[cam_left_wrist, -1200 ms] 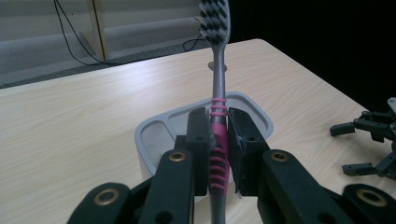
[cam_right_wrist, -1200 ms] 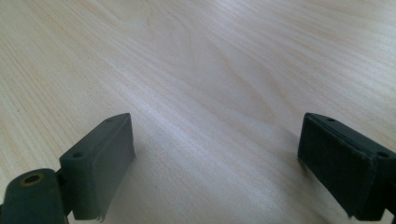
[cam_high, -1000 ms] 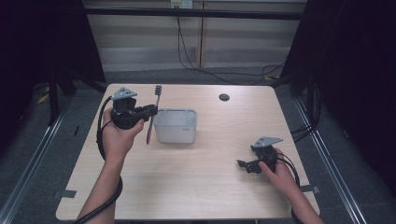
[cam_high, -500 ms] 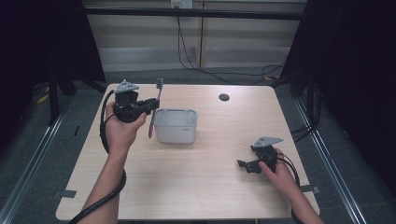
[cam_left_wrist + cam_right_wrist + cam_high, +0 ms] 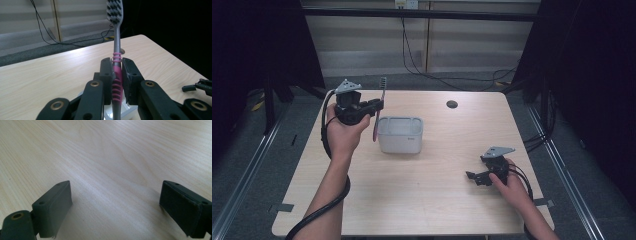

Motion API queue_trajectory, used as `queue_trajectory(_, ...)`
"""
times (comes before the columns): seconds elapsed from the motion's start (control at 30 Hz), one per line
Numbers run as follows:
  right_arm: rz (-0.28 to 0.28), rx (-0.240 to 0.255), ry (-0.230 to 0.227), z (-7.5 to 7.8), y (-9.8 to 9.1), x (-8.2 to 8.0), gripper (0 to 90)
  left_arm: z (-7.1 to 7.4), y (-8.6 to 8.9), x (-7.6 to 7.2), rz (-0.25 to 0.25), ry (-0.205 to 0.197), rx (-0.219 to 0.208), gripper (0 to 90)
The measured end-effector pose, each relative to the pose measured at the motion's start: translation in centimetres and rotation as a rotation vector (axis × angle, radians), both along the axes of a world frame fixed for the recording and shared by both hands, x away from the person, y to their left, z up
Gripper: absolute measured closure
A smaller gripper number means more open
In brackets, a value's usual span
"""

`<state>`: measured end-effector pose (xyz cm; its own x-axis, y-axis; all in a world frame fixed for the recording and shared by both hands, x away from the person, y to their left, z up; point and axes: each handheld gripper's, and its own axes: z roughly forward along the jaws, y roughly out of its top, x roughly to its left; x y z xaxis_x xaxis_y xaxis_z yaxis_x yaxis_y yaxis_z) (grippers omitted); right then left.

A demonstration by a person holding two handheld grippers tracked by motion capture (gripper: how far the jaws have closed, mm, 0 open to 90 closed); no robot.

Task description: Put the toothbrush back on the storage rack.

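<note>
The big wooden table held a white box near its left side. The left gripper was up in the air just left of the box, squeezing a pink and grey toothbrush that stood upright, bristles on top. The right gripper sat low by the right edge, its jaws wide apart and holding nothing.

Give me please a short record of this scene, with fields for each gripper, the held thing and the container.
left gripper: shut on toothbrush, raised above table
toothbrush: upright, bristles up, pink grip between the pads
right gripper: open, nothing between jaws, low over table
box: white, open top, on table, beside left gripper
</note>
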<state>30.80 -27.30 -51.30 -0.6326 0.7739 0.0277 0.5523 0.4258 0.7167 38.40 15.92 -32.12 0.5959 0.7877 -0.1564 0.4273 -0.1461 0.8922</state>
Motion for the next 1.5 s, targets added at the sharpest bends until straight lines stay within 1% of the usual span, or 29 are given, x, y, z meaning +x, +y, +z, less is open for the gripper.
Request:
queue_trajectory(0.07, -0.001, 0.0, 0.0, 0.0, 0.0, 0.0, 10.1, 0.1, 0.0, 0.1, 0.001, -0.008, 0.006, 79.6)
queue_trajectory(0.13, -0.001, 0.0, 0.001, 0.0, 0.0, 0.0, 10.1, 0.0, -0.2, 0.2, 0.005, -0.01, -0.004, 79.7)
queue_trajectory(0.4, 0.0, 0.0, 0.0, 0.0, 0.0, 0.0, 10.1, -0.2, -0.3, 0.5, 0.022, -0.028, -0.014, 79.7)
queue_trajectory(0.57, 0.0, 0.0, 0.0, 0.0, 0.0, 0.0, 10.1, -0.2, -0.4, 0.7, 0.041, -0.054, -0.027, 79.6)
queue_trajectory(0.93, 0.0, 0.0, 0.0, 0.0, 0.0, 0.0, 10.1, -1.0, -0.5, 1.5, 0.051, -0.046, -0.03, 79.6)
queue_trajectory(1.0, 0.0, 0.0, 0.0, 0.0, 0.0, 0.0, 10.1, -1.0, -0.5, 1.7, 0.055, -0.049, -0.029, 79.6)
queue_trajectory(1.03, 0.0, 0.0, 0.0, 0.0, 0.0, 0.0, 10.1, -1.0, -0.7, 1.9, 0.057, -0.051, -0.038, 79.6)
queue_trajectory(1.1, 0.0, 0.001, 0.001, 0.0, 0.0, 0.0, 10.1, -1.0, -0.7, 1.9, 0.058, -0.055, -0.031, 79.6)
queue_trajectory(1.23, 0.0, 0.001, 0.001, 0.0, 0.0, 0.0, 10.1, -1.0, -1.2, 2.1, 0.058, -0.072, -0.038, 79.6)
queue_trajectory(1.27, 0.0, 0.0, 0.0, 0.0, 0.0, 0.0, 10.1, -1.0, -1.2, 2.2, 0.057, -0.071, -0.033, 79.6)
queue_trajectory(1.3, 0.0, 0.0, 0.0, 0.0, 0.0, 0.0, 10.1, -1.1, -1.3, 2.3, 0.056, -0.069, -0.042, 79.6)
queue_trajectory(1.33, 0.0, 0.0, 0.0, 0.0, 0.0, 0.0, 10.1, -1.2, -1.4, 2.3, 0.059, -0.071, -0.035, 79.6)
queue_trajectory(1.47, 0.0, 0.001, 0.0, 0.0, 0.0, 0.0, 10.1, -1.6, -1.4, 2.6, 0.069, -0.071, -0.042, 79.6)
queue_trajectory(1.5, 0.0, 0.0, 0.0, 0.0, 0.0, 0.0, 10.1, -1.9, -1.3, 2.7, 0.072, -0.066, -0.045, 79.6)
